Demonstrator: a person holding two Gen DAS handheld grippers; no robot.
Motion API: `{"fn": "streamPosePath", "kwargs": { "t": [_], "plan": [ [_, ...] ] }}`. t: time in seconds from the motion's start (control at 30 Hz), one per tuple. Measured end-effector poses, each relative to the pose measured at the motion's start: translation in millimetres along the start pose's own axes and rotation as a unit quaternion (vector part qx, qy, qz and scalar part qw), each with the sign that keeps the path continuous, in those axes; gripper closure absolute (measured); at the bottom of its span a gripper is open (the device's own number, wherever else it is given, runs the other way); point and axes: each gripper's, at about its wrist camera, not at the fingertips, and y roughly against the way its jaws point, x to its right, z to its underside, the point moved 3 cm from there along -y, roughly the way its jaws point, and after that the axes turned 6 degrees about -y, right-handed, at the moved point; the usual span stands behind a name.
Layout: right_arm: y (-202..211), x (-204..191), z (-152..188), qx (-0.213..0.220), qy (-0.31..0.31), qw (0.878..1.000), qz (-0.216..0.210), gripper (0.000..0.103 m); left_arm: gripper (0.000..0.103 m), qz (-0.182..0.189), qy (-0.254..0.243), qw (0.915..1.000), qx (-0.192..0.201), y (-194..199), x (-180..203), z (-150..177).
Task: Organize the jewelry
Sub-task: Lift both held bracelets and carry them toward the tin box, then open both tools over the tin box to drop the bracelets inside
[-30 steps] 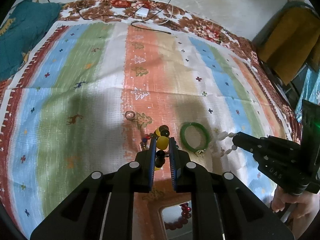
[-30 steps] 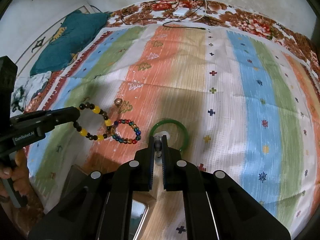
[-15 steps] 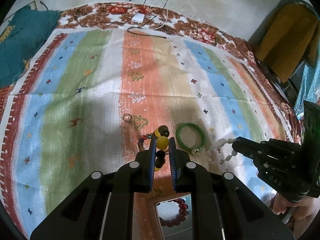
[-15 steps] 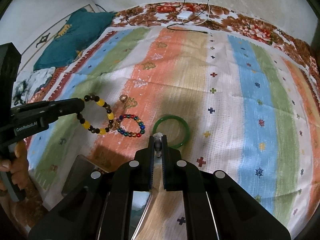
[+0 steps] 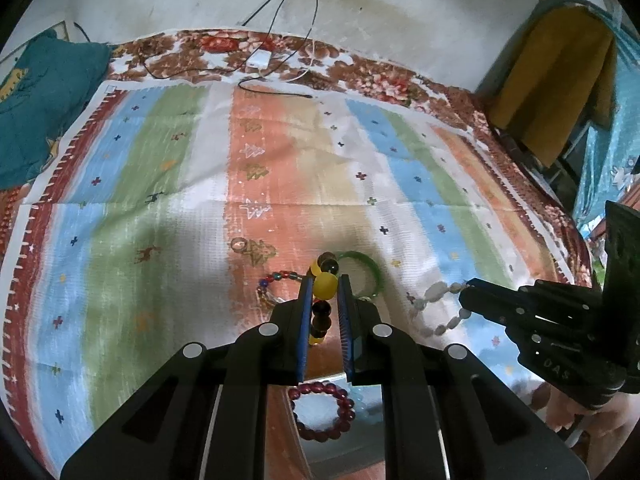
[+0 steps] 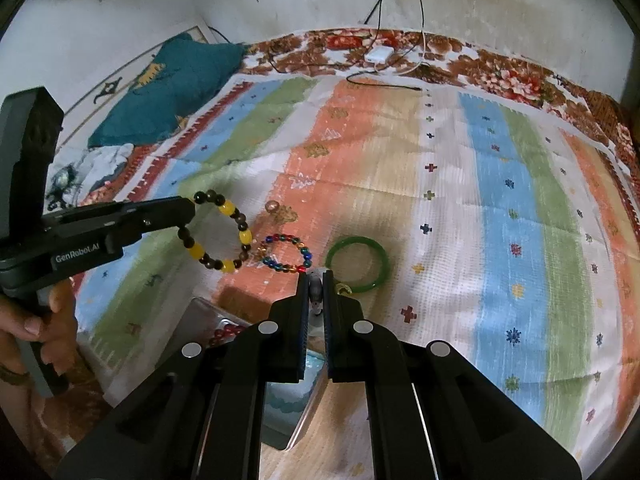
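Above a bed spread with a striped, patterned cloth (image 5: 168,216), a person holds two grippers, each carrying a bracelet. The left gripper (image 5: 324,300) has its fingers closed on a yellow and dark beaded bracelet (image 6: 224,236), pinching a yellow bead; the rest of the loop hangs free in the air. The right gripper (image 6: 316,288) has its fingers shut on a pale white beaded strand (image 5: 440,308), which droops from its tip in the left wrist view. Still lying on the cloth are a green bangle (image 6: 358,264), a multicoloured beaded bracelet (image 6: 286,252) just beside it, and a small ring (image 5: 239,244) a little farther off. Below the grippers sits a shiny metal tray (image 6: 204,312) already holding a dark red beaded bracelet (image 5: 322,412).

The beaded pieces look light and floppy; strung loops swing and can slip, so pinching squarely on one bead seems safest. The bangle looks rigid, smooth and possibly breakable, best gripped across its band. The ring is small and likely fiddly to pick off soft fabric.
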Motion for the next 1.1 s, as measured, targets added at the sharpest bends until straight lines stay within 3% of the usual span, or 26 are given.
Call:
{"fn": "streamPosePath", "kwargs": {
  "t": [0.63,1.1],
  "plan": [
    [30,-16,25,0.016,0.015,0.999,-0.025,0.095,0.091,0.03,-0.003,0.9989,0.036,42,19,28],
    [32,-33,47,0.003,0.033,0.999,-0.032,0.095,0.091,0.043,-0.012,0.9984,0.035,54,33,53]
  ]
}}
